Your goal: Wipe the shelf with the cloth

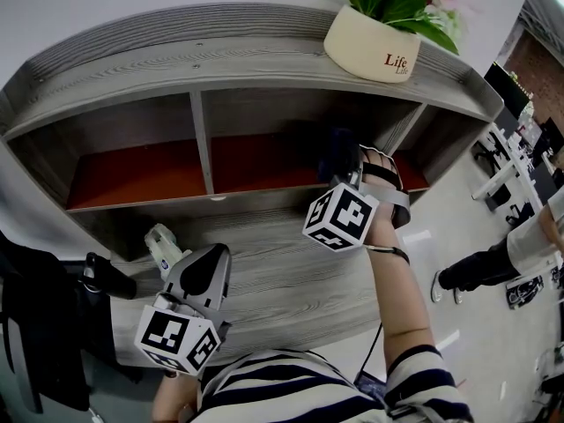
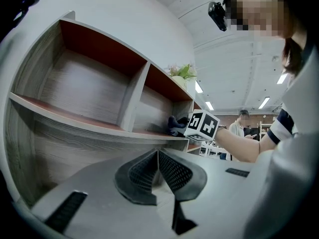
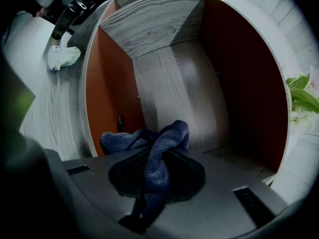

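The dark blue cloth (image 3: pixel 160 142), bunched and crumpled, sits pinched between the jaws of my right gripper (image 3: pixel 158 159) inside the middle compartment of the grey wood-grain shelf (image 1: pixel 264 55) with red-brown inner panels.

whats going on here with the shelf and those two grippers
A person is working at a wooden shelf unit with a hand-held gripper in each hand. The right gripper has its fingers shut on a blue cloth and is pushed into the compartment below the potted plant. The left gripper is shut on nothing and hangs low in front of the shelf unit.
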Demonstrator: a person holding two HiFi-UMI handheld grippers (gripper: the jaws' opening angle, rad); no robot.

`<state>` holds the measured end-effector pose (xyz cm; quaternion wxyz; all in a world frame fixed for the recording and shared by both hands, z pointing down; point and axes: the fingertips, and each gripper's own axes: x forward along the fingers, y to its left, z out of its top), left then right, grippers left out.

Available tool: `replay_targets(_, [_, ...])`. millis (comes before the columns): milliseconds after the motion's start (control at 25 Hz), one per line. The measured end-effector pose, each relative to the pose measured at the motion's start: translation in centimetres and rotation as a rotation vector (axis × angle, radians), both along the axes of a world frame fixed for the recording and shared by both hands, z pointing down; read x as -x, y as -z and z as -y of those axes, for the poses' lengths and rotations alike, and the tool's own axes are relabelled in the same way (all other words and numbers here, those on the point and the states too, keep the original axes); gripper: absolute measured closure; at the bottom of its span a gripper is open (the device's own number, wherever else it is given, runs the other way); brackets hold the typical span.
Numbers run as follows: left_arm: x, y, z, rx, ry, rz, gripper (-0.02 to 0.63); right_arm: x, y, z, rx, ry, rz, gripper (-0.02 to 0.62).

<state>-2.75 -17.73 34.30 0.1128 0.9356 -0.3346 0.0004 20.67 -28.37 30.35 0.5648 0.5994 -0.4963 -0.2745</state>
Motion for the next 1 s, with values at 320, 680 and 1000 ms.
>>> replay_targets(320, [0.1,0.1,0.0,0.001,0.006,-0.004,0.584,1.8,5.5,-1.2,-0.214,0.114,-0.052,0.529])
replay_targets(680, [0.1,0.2,-0.3,-0.003,0.007,-0.004,0.583,1.8,12.4,-3.1,-0.497,0.154,-0.351,0.529])
replay_targets(1000, [0.1,0.2,-0.5,-0.009,0.001,-0.003,0.583,-1.2,13.4,-2.9,-0.551,0.028,-0.483,0.529])
